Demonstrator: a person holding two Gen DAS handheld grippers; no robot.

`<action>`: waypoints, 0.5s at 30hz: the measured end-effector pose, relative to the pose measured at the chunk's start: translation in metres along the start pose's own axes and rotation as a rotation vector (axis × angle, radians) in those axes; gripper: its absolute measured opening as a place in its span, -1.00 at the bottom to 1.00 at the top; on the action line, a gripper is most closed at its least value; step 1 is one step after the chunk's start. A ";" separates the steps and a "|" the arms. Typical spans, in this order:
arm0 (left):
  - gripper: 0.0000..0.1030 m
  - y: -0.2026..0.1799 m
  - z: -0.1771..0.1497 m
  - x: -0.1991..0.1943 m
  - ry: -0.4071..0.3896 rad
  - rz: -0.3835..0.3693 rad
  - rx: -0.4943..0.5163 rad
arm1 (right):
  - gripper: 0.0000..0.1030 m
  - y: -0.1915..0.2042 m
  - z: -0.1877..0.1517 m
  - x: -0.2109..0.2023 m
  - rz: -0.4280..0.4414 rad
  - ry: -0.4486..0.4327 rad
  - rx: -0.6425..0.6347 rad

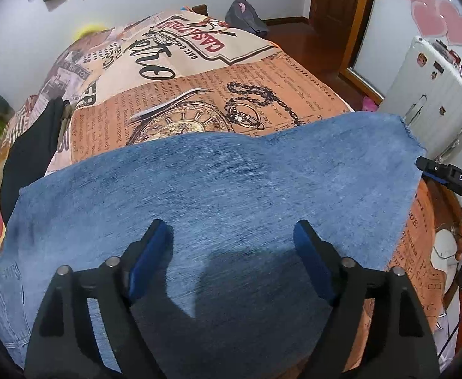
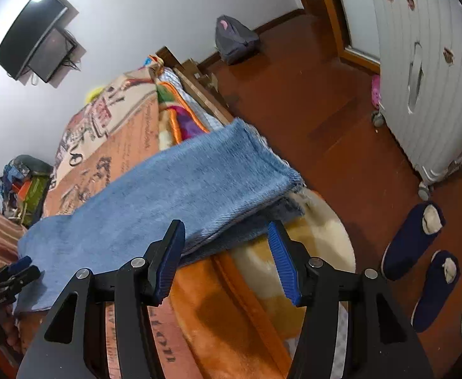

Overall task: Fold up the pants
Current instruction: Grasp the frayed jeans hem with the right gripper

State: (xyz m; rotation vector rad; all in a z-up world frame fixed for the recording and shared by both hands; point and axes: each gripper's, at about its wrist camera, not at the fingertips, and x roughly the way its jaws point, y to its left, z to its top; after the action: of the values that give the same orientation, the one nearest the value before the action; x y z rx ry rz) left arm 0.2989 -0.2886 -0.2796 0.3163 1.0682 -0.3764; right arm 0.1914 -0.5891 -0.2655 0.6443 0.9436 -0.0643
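Folded jeans (image 1: 218, 189) on printed bedspread (image 1: 199, 94)

Pants (image 1: 218, 195) lie flat across the bed (image 1: 199, 88), hem end at its right edge. Your left tongs (image 1: 231, 240) hover over the pants, jaws apart. Your right tongs (image 2: 226, 252) sit at the bed's edge by the hem, spread. Suitcase (image 2: 420, 72) and slippers (image 2: 414, 240) stand on the floor, right of the bed.

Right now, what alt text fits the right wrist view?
Open right gripper hovers at the near edge of folded blue denim pants lying on a patterned bedspread. A white suitcase and dark slippers sit on the wooden floor.
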 end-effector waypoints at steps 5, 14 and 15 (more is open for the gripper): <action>0.66 -0.004 0.002 0.004 0.005 0.017 0.007 | 0.24 -0.015 -0.005 0.009 0.044 0.016 0.076; 0.71 -0.005 0.000 0.004 -0.001 0.018 0.011 | 0.26 -0.030 0.004 0.028 0.126 0.025 0.182; 0.71 -0.005 0.000 0.004 -0.002 0.017 0.011 | 0.24 -0.031 0.005 0.029 0.128 0.021 0.186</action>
State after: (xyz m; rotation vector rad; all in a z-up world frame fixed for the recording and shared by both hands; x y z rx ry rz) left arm 0.2983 -0.2937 -0.2835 0.3344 1.0609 -0.3669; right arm 0.2025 -0.6105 -0.3008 0.8777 0.9215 -0.0316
